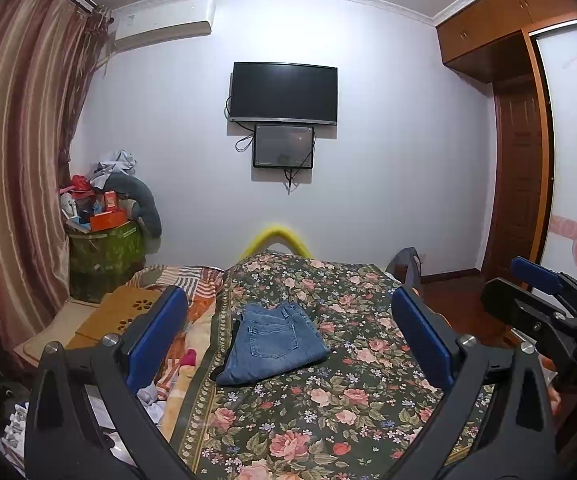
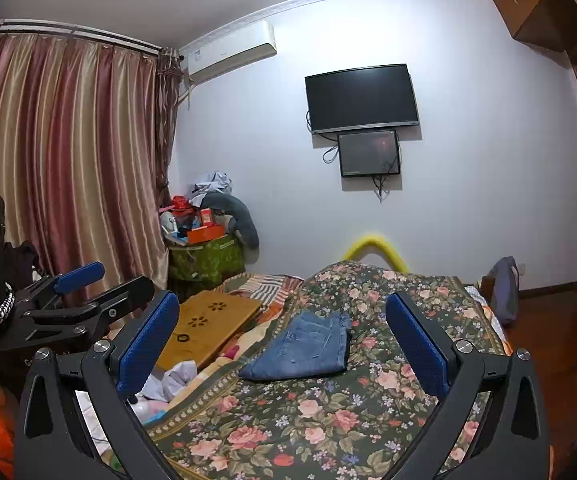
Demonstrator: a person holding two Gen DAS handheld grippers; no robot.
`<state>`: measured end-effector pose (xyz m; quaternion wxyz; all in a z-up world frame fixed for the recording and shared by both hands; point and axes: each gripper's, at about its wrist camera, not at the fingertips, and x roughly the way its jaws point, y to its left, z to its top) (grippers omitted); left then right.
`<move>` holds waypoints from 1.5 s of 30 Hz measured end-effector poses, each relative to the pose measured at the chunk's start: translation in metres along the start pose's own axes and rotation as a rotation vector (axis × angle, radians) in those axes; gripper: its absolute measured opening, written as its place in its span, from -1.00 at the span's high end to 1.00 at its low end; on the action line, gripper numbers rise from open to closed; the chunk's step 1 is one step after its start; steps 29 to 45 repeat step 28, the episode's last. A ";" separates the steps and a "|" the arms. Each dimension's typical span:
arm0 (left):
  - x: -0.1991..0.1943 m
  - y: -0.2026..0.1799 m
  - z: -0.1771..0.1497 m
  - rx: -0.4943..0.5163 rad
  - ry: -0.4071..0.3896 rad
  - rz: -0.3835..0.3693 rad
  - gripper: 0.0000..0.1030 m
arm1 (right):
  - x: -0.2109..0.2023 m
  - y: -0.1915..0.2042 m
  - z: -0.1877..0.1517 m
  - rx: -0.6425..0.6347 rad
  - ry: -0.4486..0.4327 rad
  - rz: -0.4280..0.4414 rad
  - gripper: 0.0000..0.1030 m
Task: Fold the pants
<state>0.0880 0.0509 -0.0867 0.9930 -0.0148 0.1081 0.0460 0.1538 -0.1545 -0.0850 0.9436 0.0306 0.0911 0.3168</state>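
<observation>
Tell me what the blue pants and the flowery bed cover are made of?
The pants look like denim: faded matte blue cloth with stitched seams and a sewn back pocket. The bed cover looks like soft woven or printed fabric, dull rather than shiny, with roses on dark green. The exact fibre can't be told.

Bedroom, pale walls. Black TV (image 1: 283,93) centre frame on the far wall, smaller screen (image 1: 283,146) just below (cables dangling). AC unit (image 1: 164,24) upper left, striped curtain (image 1: 16,152) down the left edge. Wooden wardrobe (image 1: 500,40) and door upper right. Floral bedspread (image 1: 328,408) fills the bottom; cluttered green box (image 1: 106,254) in the left corner.
</observation>
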 end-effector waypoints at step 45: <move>0.006 0.001 -0.003 -0.004 0.023 -0.035 -1.00 | 0.004 -0.001 -0.002 0.013 0.011 -0.004 -1.00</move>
